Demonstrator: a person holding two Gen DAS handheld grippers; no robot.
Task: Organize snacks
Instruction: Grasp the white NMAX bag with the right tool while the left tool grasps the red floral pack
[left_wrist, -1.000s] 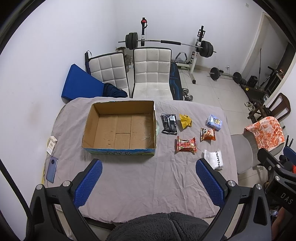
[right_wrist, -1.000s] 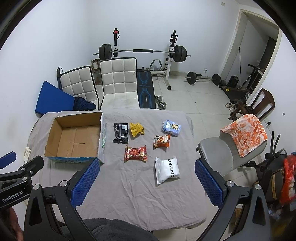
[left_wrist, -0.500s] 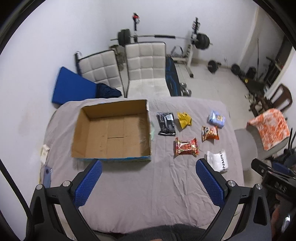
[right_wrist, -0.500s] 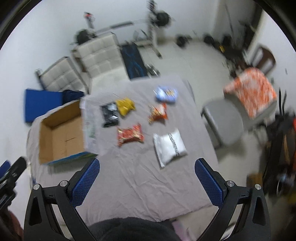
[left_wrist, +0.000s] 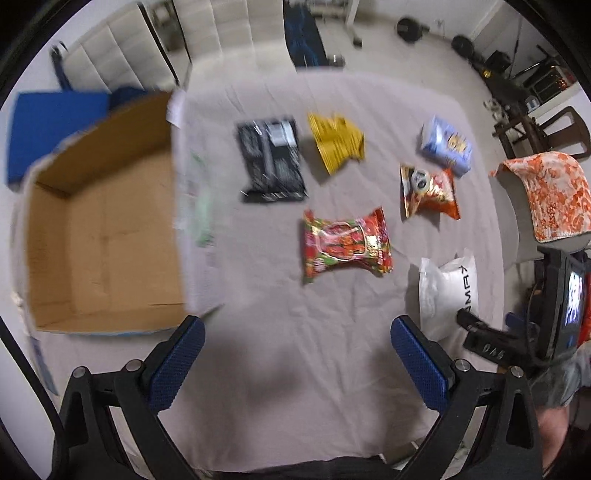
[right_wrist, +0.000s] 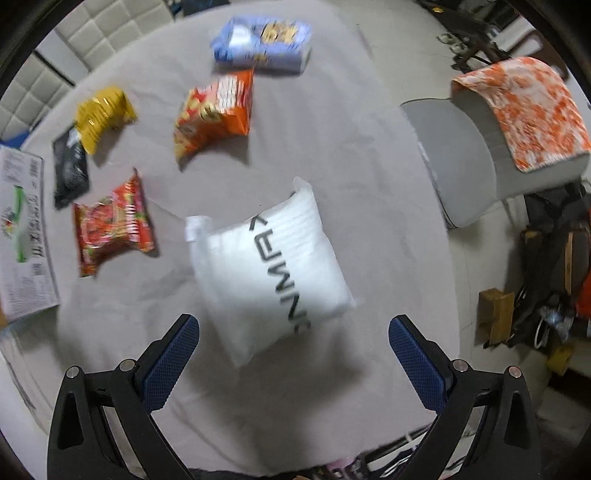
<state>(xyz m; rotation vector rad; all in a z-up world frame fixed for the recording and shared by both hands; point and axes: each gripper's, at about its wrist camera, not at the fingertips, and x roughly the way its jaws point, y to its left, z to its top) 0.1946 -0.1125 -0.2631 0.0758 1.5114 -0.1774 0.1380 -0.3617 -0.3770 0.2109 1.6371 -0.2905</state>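
An empty cardboard box (left_wrist: 99, 236) sits at the table's left. Right of it lie several snack packs: a black one (left_wrist: 271, 158), a yellow one (left_wrist: 336, 142), a red one (left_wrist: 345, 243), an orange one (left_wrist: 430, 190), a pale blue one (left_wrist: 447, 144) and a white bag (left_wrist: 448, 291). My left gripper (left_wrist: 295, 360) hangs open above bare cloth in front of the red pack. My right gripper (right_wrist: 293, 363) is open just short of the white bag (right_wrist: 269, 266), whose near corner lies between the fingers. The right gripper's body (left_wrist: 491, 339) shows beside that bag.
The table wears a grey cloth (left_wrist: 295, 387). A grey chair (right_wrist: 461, 162) with an orange patterned towel (right_wrist: 524, 110) stands at the right edge. White padded chairs (left_wrist: 207, 33) stand behind the table, and clutter (right_wrist: 554, 288) lies on the floor at right.
Both grippers have dropped towards the table and moved forward. The right one has closed in on the white bag; the left one now faces the red pack. Both stay open.
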